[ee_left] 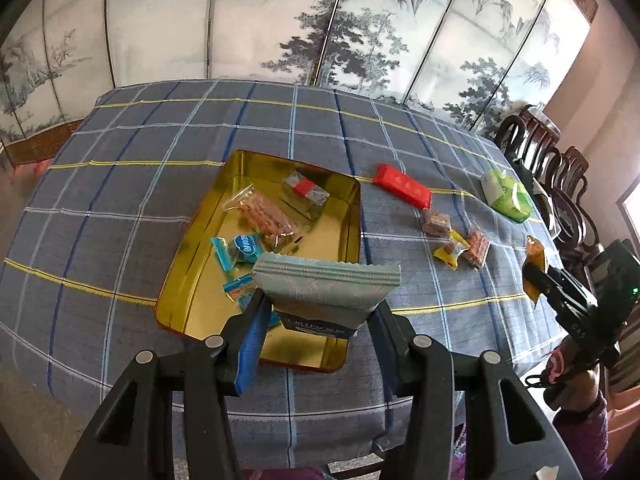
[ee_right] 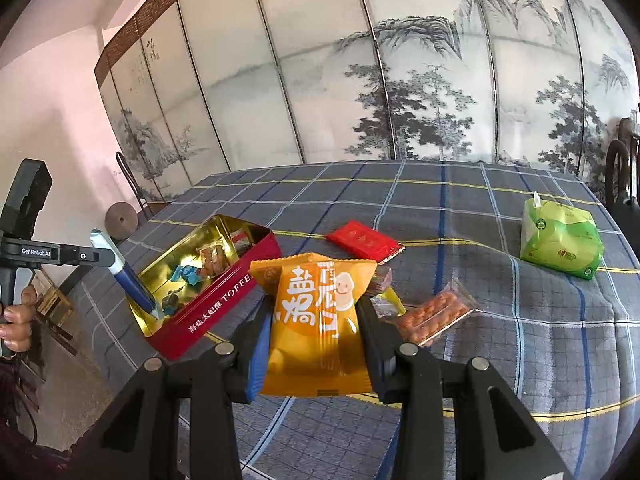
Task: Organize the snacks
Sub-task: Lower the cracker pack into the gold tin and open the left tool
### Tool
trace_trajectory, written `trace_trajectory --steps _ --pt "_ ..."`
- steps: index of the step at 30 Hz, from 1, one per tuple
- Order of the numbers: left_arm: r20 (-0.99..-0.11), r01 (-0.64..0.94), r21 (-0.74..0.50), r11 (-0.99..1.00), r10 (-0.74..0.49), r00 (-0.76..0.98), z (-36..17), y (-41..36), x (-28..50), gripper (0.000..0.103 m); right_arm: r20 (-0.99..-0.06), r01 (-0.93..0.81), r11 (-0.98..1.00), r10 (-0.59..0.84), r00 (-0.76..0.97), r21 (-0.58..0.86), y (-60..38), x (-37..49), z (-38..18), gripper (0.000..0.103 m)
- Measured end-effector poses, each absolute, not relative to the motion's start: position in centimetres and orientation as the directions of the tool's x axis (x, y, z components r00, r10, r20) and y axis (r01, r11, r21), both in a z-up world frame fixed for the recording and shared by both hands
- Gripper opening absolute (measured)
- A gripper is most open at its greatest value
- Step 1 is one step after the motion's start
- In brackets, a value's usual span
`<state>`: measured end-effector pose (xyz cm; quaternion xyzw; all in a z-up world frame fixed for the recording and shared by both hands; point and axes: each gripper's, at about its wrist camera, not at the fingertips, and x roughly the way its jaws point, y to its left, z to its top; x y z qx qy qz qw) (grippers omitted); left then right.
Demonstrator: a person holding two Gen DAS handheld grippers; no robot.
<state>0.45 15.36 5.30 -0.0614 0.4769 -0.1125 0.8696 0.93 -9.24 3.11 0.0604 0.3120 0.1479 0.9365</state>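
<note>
While held over the blue plaid tablecloth: left gripper clamped on grey-blue packet above gold-lined tin; right gripper clamped on orange snack packet. Loose on cloth: red packet, peanut bag, green tissue pack. Behind table: painted folding screen. Dark wooden chairs at right edge.

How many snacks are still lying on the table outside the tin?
4: a red packet farthest back, a brown cube packet nearer, then a small yellow packet and a clear peanut bag side by side. More could be hidden from view.
</note>
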Motion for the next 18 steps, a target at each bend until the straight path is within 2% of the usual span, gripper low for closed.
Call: trace_trajectory --steps 18 --pt "-0.826 0.132 -0.203 0.97 -0.242 0.508 4.31 15.31 1.09 0.045 -0.578 -0.244 0.947 0.32 0.751 0.208 -8.86 1.3 2.88 0.04"
